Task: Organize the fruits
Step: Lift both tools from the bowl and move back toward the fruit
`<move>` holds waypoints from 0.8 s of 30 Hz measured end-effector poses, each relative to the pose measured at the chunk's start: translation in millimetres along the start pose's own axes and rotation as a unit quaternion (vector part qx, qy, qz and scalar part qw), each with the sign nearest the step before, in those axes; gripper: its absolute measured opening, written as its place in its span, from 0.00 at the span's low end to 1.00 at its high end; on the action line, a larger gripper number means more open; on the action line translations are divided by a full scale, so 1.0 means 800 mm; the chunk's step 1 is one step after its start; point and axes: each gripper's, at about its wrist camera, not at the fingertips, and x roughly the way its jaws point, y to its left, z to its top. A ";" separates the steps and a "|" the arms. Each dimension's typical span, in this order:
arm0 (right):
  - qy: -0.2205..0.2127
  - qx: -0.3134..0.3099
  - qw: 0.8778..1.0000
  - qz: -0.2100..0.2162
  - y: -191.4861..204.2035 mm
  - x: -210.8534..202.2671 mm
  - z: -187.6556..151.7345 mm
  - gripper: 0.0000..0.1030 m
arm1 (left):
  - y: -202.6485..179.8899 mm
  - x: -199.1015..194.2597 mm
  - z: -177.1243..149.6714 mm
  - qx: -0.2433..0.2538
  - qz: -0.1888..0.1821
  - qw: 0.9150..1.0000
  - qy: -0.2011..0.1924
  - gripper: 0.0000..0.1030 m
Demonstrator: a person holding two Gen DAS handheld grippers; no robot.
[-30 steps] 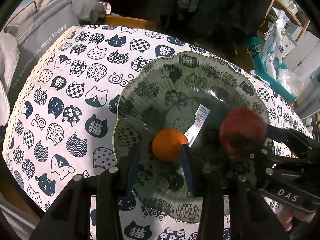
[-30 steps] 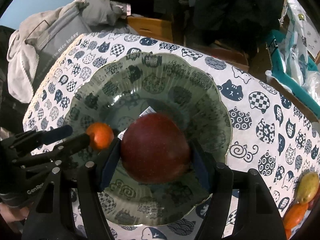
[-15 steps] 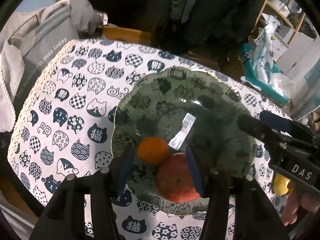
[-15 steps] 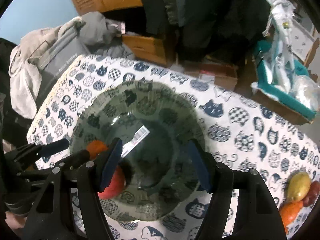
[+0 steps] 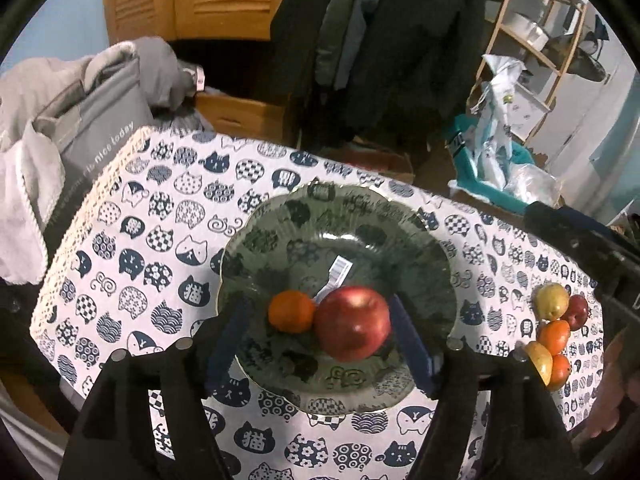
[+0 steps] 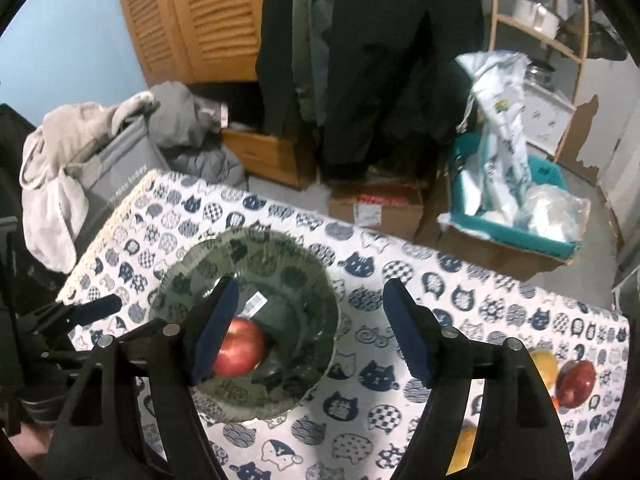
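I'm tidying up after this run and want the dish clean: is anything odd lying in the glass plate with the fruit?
Yes. A white barcode sticker lies on the glass plate, just behind the orange and the red apple. It is a label, not fruit, so it looks left over. Nothing looks spilled or broken.

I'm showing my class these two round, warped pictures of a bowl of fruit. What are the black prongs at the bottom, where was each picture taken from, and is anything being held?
A person holds a hand tool in each hand, each ending in a two-fingered claw, with a wide-angle camera looking along the fingers. One picture looks past the left claw, the other past the right claw. On the cat-print tablecloth stands a glass bowl containing an apple and an orange. More fruit lies beside it. Both claws have just been opening and hold nothing.
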 end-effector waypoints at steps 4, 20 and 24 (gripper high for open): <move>-0.024 -0.002 1.000 -0.007 -0.005 -0.032 0.002 0.76 | -0.008 -0.018 0.002 0.008 0.000 1.000 -0.015 0.77; -0.085 0.000 0.996 -0.036 -0.042 -0.129 -0.017 0.84 | -0.040 -0.099 0.006 0.031 -0.024 0.996 -0.081 0.85; -0.095 0.005 0.994 -0.049 -0.064 -0.152 -0.030 0.84 | -0.060 -0.108 0.007 0.044 -0.039 0.995 -0.086 0.85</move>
